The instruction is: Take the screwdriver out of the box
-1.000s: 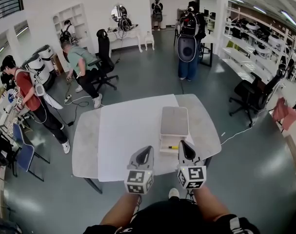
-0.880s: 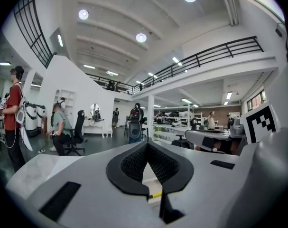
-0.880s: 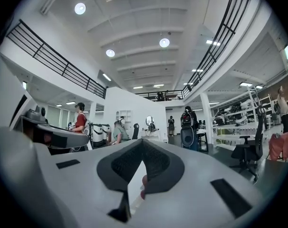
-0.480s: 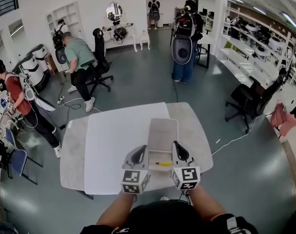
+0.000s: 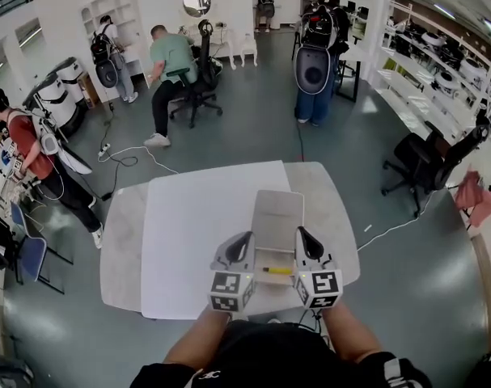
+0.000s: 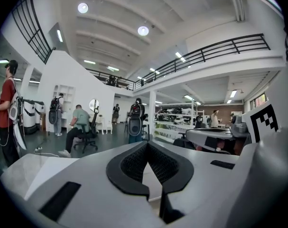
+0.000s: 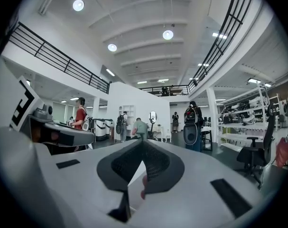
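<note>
Both forearms reach forward side by side, grippers about level. Left gripper (image 5: 243,241) and right gripper (image 5: 302,237) each have their black ribbed jaws pressed together on nothing. The yellow-handled screwdriver (image 5: 276,271) lies crosswise in the shallow pale box (image 5: 277,212), at 3 o'clock from the left gripper.

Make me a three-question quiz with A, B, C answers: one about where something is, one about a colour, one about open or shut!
1. Where is the screwdriver? A on the floor B in the box C on a chair
2. What colour is it? A blue B red C yellow
3. The right gripper's fingers are: A shut, empty B wide open C squeezing the screwdriver
Answers: 1 B, it lies in the open box; 2 C, its handle is yellow; 3 A, their tips touch, holding nothing.
</note>
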